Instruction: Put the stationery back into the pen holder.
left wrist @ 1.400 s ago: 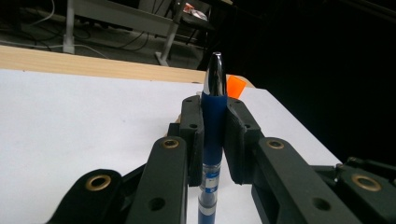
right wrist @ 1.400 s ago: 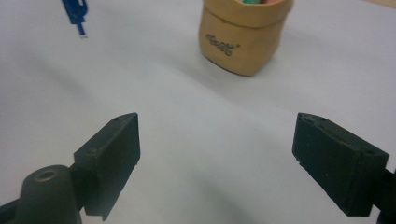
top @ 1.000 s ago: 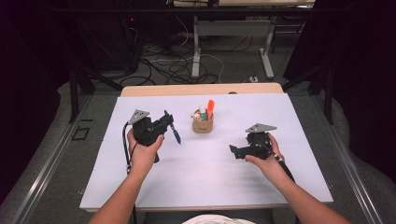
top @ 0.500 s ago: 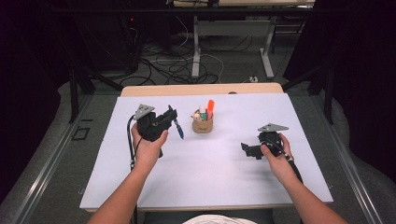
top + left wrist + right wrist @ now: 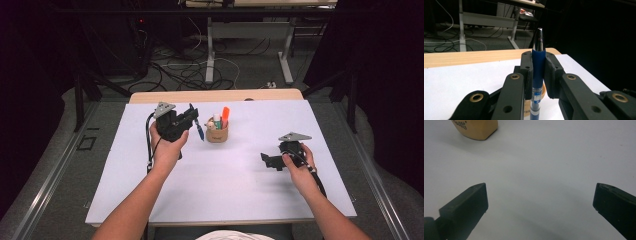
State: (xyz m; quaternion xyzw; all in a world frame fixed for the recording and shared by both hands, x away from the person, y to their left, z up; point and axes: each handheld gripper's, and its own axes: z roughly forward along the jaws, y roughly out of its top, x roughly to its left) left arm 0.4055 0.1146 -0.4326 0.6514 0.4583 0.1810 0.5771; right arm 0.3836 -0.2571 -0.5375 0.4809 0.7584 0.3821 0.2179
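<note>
The left claw [image 5: 192,118] is clamped on a blue pen [image 5: 199,131], held above the white surface [image 5: 240,190] at about ten o'clock from the middle of the sheet. In the high view the pen hangs slanted from the claw's tip, its lower end pointing down toward the surface, just beside the small tan cup [image 5: 217,134] at the cup's nine o'clock; whether pen and cup touch I cannot tell. In the left gripper view the pen [image 5: 537,72] stands upright between the two black pads [image 5: 527,71], which press on its dark blue grip from both sides (the silver tip pokes out above them, the clear barrel with a label runs down below).

The cup sits near the centre of the surface, toward twelve o'clock, and holds an orange marker [image 5: 225,116] and a white stick-like thing with a green band [image 5: 216,120].

The right claw [image 5: 266,161] lies low at about four o'clock from the cup, well apart from it, pointing toward nine o'clock. In the right gripper view its jaws stand wide apart with bare white surface between them, and the cup's base [image 5: 475,129] shows at the top left edge.
</note>
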